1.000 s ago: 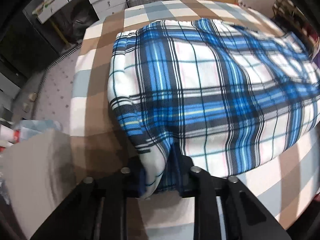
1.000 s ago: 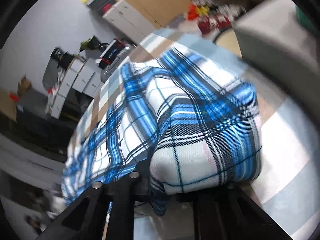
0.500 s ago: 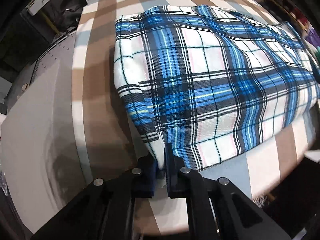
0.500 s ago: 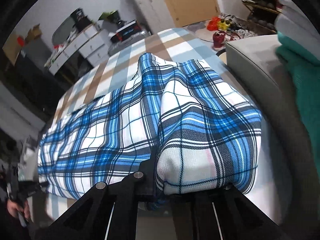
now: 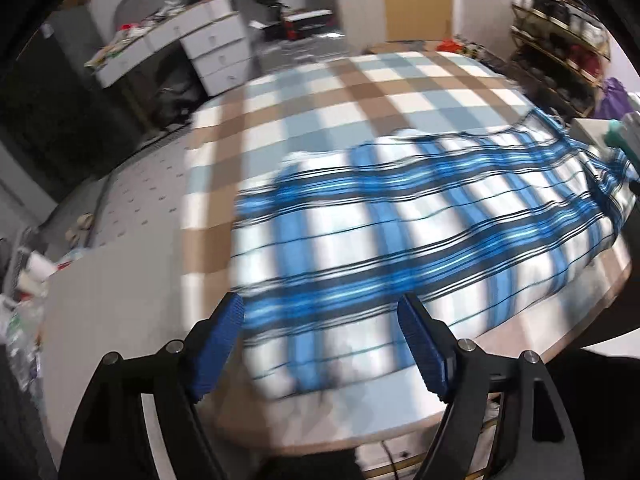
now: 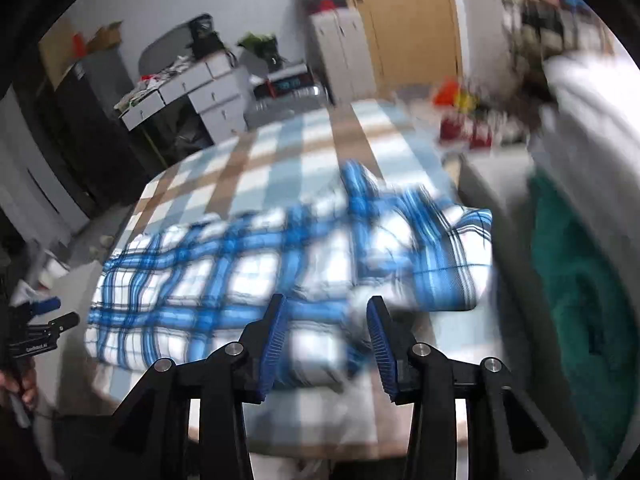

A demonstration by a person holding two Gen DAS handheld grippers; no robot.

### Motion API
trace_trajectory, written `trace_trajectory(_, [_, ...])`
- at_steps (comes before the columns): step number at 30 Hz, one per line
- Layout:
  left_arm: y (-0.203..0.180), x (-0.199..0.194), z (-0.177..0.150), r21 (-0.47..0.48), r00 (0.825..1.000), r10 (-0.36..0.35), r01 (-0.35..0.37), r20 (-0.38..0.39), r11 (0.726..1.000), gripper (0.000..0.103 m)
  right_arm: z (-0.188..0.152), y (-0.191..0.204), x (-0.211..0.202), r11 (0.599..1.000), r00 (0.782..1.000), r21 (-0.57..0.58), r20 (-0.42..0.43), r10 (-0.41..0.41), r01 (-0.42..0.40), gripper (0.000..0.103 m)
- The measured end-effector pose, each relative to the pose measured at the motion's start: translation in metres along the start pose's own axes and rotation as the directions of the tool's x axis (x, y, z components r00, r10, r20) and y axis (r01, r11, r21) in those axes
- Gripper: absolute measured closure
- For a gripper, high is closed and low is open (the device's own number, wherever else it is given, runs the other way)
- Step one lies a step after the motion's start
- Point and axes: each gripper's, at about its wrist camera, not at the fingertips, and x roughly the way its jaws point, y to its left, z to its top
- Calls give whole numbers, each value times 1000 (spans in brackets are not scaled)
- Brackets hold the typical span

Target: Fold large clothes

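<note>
Left gripper (image 5: 320, 312): your jaws are opening, nothing between them | Right gripper (image 6: 326, 322): opening too, empty | Plaid garment (image 5: 420, 232): lies folded along the checked bed's (image 5: 360, 92) near edge, released so the fold can settle.

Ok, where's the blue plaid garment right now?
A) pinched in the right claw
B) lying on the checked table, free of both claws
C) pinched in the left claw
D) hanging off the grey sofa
B: the plaid garment lies on the checked table, and both the left claw and right claw are opening above it with nothing between their blue pads.
</note>
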Motion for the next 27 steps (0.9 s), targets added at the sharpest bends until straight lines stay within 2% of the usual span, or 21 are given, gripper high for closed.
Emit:
trace_trajectory(3, [-35,25,11,3,997,-65,65,-41,998,27,5,16,-20,998,992,43,118,-48,43,43])
trace_trajectory(4, [-38,34,14,-4,995,-90,90,-49,996,27,5,19,-24,998,989,59,147,-30,21,39])
trace_trajectory(5, [-46,40,15,-9,991,-122,122,-59,993,27,6,27,-23,998,987,49,156,28,-36,36])
trace_trajectory(7, [-58,44,14,2,984,-154,155,-93,988,27,5,47,-6,996,993,-25,76,90,-88,33])
trace_trajectory(8, [-65,57,14,23,983,-147,150,-113,988,27,2,65,12,991,995,-91,4,103,-102,33])
trace_trajectory(10, [-69,70,7,39,985,-105,111,-136,993,25,-8,88,41,978,993,-181,-73,92,-104,36])
trace_trajectory(13, [-59,70,3,50,991,-89,94,-98,994,7,-28,110,89,956,975,-270,-215,56,-115,39])
trace_trajectory(15, [-52,74,4,37,987,-118,123,-113,992,4,-42,116,120,946,954,-303,-299,17,-112,40])
trace_trajectory(16, [-48,76,6,23,983,-138,142,-124,990,4,-50,114,133,947,948,-303,-317,3,-104,40])
trace_trajectory(18, [-42,76,8,12,982,-145,147,-125,989,4,-57,114,137,940,959,-329,-283,-7,-90,37])
trace_trajectory(20, [-38,69,11,17,987,-113,116,-111,993,6,-49,118,140,934,944,-347,-327,-34,-86,39])
trace_trajectory(21, [-34,63,15,21,991,-103,105,-82,994,6,-39,119,141,934,931,-338,-365,-20,-112,43])
trace_trajectory(22, [-29,57,17,19,995,-95,96,-44,995,6,-27,119,141,934,929,-331,-371,6,-138,46])
trace_trajectory(24, [-14,50,24,-15,999,-32,33,23,999,6,-1,127,141,931,943,-341,-332,11,-131,47])
trace_trajectory(25, [-8,50,27,-35,999,-14,15,31,999,6,13,133,146,932,945,-338,-327,15,-131,46])
trace_trajectory(27, [6,61,32,-81,1000,17,-16,12,997,6,34,143,172,937,927,-301,-372,56,-177,47])
